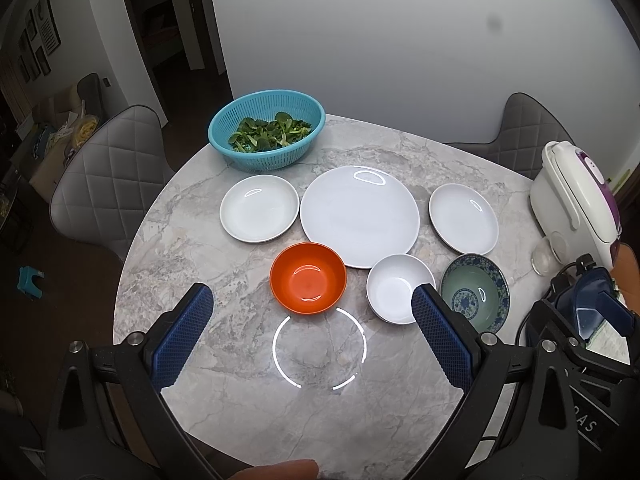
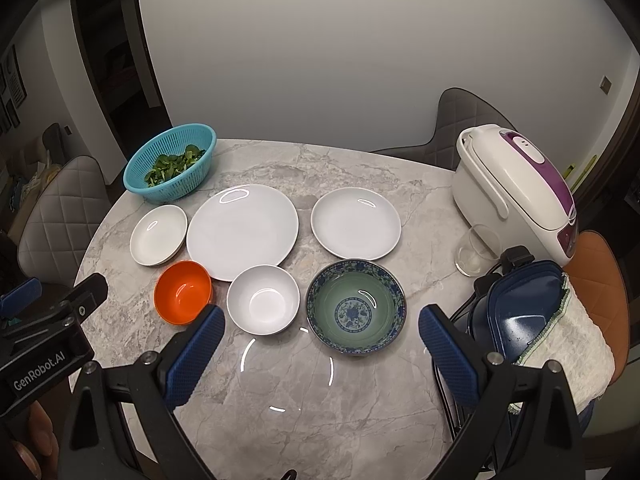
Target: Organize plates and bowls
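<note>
Left wrist view: the left gripper [image 1: 312, 306] hangs above the marble table [image 1: 248, 408] with fingers spread wide, holding nothing, the orange bowl [image 1: 307, 278] just ahead between them. The right gripper [image 2: 322, 324] also gapes empty, near the patterned bowl [image 2: 356, 307]; three white plates lie behind.

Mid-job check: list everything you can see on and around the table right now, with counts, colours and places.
table: 1, grey marble, round
large plate: 1, white, centre back
small plates: 2, white, either side of the large plate
orange bowl: 1, front left
white bowl: 1, front centre
patterned bowl: 1, blue-green, front right
basket: 1, turquoise, holding greens, back left
rice cooker: 1, white and purple, right edge
glass: 1, clear, beside the cooker
chairs: grey quilted, around the table
left gripper: open, empty
right gripper: open, empty
</note>
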Available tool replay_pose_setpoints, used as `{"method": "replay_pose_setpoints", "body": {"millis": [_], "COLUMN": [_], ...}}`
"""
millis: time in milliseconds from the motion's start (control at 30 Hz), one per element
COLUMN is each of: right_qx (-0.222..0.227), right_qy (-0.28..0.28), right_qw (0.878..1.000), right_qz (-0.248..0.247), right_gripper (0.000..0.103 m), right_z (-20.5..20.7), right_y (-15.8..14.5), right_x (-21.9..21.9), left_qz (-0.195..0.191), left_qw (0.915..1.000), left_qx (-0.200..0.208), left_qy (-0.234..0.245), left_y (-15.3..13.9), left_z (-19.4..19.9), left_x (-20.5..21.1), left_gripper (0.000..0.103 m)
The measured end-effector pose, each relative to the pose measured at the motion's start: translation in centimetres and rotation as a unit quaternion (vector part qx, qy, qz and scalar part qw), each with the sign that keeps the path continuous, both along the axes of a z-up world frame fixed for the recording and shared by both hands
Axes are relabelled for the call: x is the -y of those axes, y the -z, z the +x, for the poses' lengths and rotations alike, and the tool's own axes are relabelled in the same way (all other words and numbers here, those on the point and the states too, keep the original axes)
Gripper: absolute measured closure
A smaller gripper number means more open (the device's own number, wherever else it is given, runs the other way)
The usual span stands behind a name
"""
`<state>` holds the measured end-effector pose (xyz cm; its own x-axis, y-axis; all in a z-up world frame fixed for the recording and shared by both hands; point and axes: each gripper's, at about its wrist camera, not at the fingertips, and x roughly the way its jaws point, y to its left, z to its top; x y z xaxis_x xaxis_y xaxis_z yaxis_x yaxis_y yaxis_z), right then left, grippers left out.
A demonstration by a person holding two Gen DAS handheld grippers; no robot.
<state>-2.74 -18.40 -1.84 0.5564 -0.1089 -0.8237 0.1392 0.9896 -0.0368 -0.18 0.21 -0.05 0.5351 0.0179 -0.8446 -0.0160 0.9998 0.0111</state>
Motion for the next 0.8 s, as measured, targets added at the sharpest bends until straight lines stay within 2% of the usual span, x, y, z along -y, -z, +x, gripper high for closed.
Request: {"method": "replay_pose_setpoints", "body": {"millis": [800], "right_qx": [-0.001], "right_qy": [-0.001], "right_qw": [1.0], "right_qz": [0.0], "right_gripper": [0.003], "right_z": [-0.07], "right_y": [-0.16], "right_x": [0.06], "left_qz": [0.001], "left_qw": [1.0], "left_qx": [-0.001], "left_qy": [0.0], "left_y": [0.16], "left_z": [-0.1], "left_x": [-0.04], "left_gripper": [0.003]}}
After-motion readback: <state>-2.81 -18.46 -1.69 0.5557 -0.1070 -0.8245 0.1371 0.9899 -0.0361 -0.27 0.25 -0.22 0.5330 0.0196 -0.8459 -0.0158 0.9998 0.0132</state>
